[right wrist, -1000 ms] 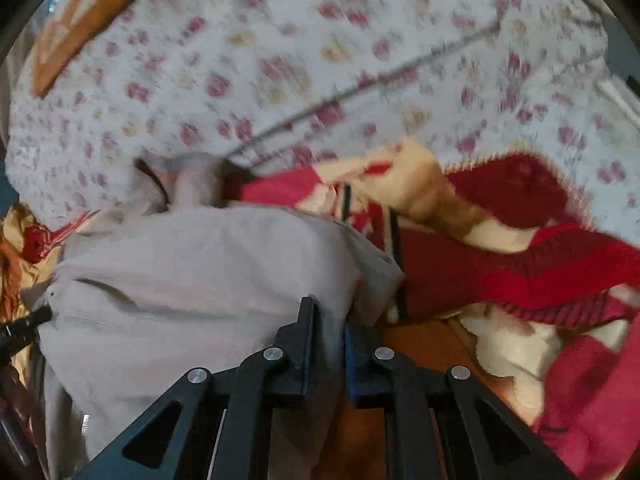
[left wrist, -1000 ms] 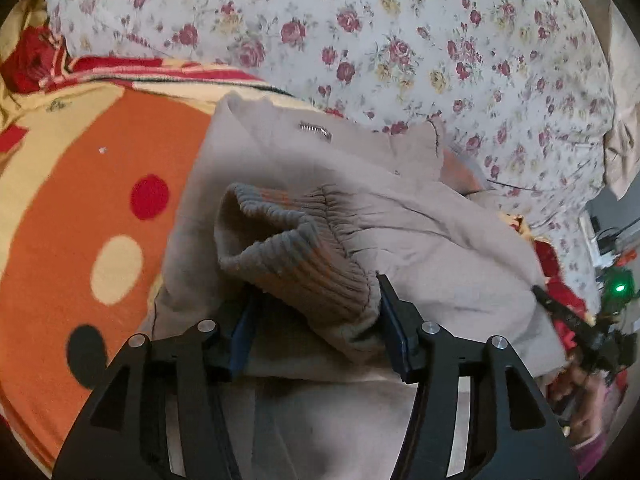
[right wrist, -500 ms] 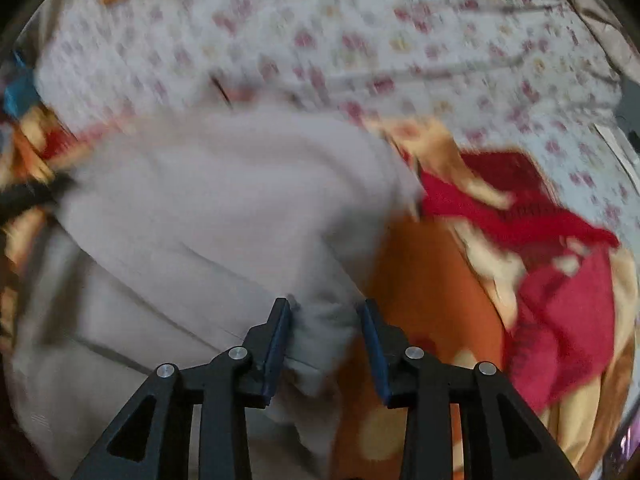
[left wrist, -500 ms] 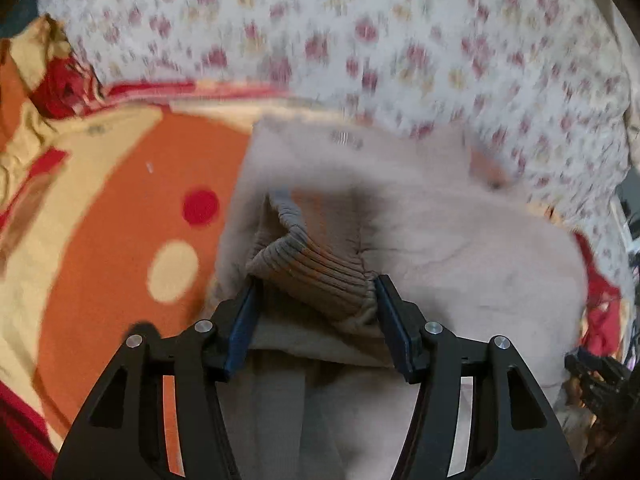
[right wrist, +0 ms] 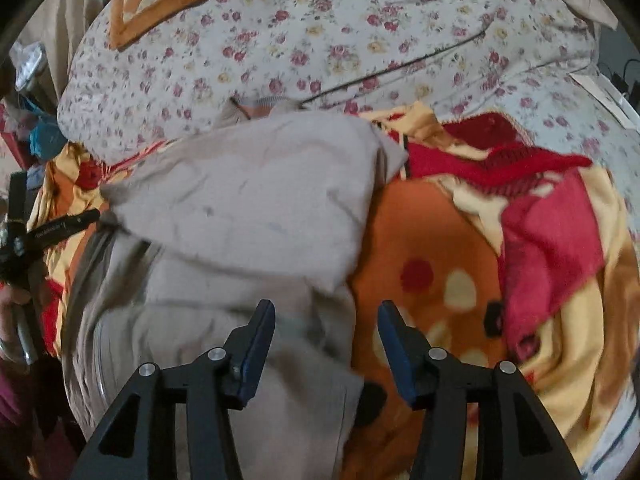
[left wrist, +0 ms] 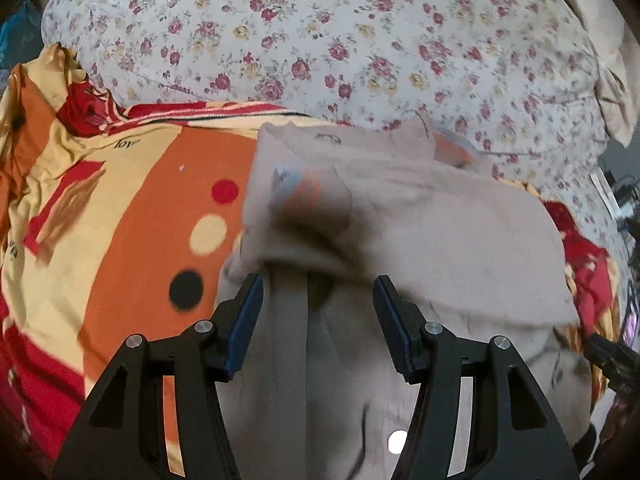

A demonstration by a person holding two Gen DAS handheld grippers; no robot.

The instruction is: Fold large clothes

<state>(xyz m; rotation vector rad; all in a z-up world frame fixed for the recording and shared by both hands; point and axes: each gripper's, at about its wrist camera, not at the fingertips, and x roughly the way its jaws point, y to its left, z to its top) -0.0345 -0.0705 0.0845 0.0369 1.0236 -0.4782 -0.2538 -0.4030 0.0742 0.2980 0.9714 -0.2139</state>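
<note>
Beige garment folded over itself on orange blanket.
Long axis runs toward floral quilt; left claw & right claw both wide open, holding nothing.

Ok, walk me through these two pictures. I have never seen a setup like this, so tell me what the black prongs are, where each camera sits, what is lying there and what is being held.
The black prongs are hand-held grippers, one in each of a person's hands; no robot arm is involved. Each picture comes from a wide-angle camera on one gripper, looking forward along its two fingers. One view shows the left gripper, the other the right gripper. Both stand open and hold nothing. Under them lies a beige garment, its upper part folded over, on an orange spotted blanket. Behind it lies a flowered quilt.
</note>
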